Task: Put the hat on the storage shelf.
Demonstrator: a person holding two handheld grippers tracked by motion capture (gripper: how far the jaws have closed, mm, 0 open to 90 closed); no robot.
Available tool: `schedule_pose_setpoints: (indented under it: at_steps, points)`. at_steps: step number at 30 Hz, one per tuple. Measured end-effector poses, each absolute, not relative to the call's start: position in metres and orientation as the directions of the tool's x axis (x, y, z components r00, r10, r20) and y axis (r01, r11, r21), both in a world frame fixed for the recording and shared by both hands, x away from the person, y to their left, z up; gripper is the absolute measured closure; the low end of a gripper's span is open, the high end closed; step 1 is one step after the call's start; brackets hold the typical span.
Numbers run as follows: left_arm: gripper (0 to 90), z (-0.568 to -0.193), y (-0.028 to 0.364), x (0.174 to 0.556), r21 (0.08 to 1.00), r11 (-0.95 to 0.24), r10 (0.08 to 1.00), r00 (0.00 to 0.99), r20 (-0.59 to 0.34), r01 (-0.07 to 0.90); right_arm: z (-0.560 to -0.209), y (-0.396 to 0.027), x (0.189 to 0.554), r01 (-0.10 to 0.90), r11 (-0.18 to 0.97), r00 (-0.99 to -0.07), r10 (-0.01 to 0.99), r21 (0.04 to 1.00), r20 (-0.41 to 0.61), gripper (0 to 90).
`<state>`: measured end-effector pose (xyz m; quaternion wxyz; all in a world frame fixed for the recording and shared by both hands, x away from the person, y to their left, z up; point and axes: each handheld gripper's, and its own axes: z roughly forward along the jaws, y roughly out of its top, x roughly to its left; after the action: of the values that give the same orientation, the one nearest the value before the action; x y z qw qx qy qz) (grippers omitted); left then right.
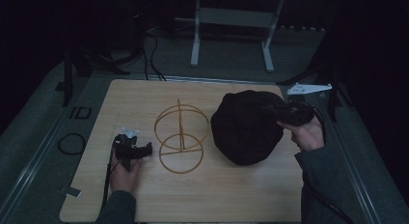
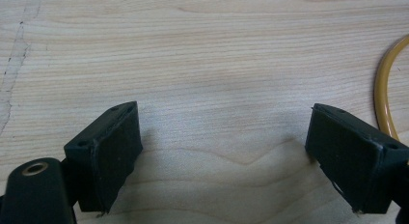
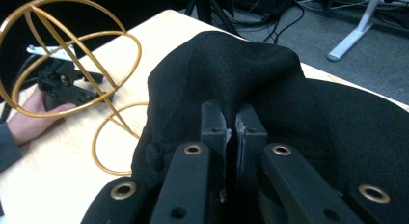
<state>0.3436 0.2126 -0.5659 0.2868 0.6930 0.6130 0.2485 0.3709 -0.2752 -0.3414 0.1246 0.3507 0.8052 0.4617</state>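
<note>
Right tongs point(image 3: 235, 125) pinch black cloth point(image 3: 270, 79); left tongs point(image 2: 224, 151) gape empty.

table point(image 1: 144, 200): pale wood, matt, grained | hat point(image 1: 246, 130): black cloth, matt, finely textured | wire stand point(image 1: 182, 132): glossy gold metal | left gripper point(image 2: 224, 151) pads: matt black

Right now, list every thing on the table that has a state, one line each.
black hat: lying on the table, its edge pinched by the right gripper.
gold wire stand: upright, bare, apart from the hat.
right gripper: shut on the hat's fabric.
left gripper: open, nothing between its jaws, beside the stand.
</note>
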Motion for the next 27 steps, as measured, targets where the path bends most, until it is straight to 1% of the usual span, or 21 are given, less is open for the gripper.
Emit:
schedule_pose_setpoints:
  at_steps: [12,27]
  points:
    - [12.2,-0.566,0.213,0.344,0.702,-0.084,0.992,0.125,-0.007,0.707,-0.327,-0.277,0.368,0.439,0.297,-0.733,0.664,0.848,0.147,85.4]
    - [12.1,-0.566,0.213,0.344,0.702,-0.084,0.992,0.125,-0.007,0.707,-0.306,-0.284,0.365,0.417,0.282,-0.748,0.647,0.864,0.149,85.4]
